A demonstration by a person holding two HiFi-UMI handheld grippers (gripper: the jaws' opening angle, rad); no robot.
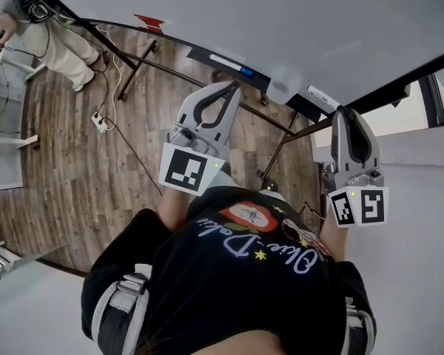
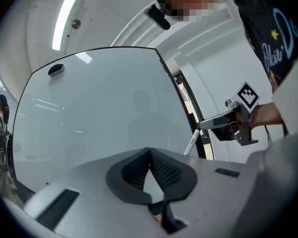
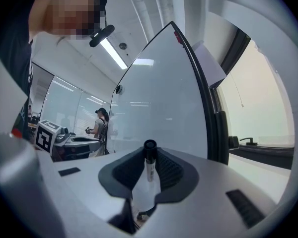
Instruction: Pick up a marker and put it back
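My right gripper (image 1: 343,112) is shut on a white marker (image 1: 322,96) with a black cap, which sticks out past the fingertips toward the whiteboard (image 1: 281,21). In the right gripper view the marker (image 3: 149,161) stands upright between the pads, cap end forward, close to the whiteboard's (image 3: 159,93) right edge. My left gripper (image 1: 232,88) is held up in front of the board, its jaws together with nothing between them. The left gripper view shows its own jaws (image 2: 150,151) meeting at the tips, and the right gripper (image 2: 204,125) off to the right with the marker (image 2: 190,143).
The board's tray (image 1: 229,62) holds a blue and white item. A dark oval object (image 2: 55,69) sticks to the board at upper left. Black stand legs (image 1: 133,69) and a cable with a power strip (image 1: 100,122) lie on the wood floor. Another person (image 1: 44,35) stands far left.
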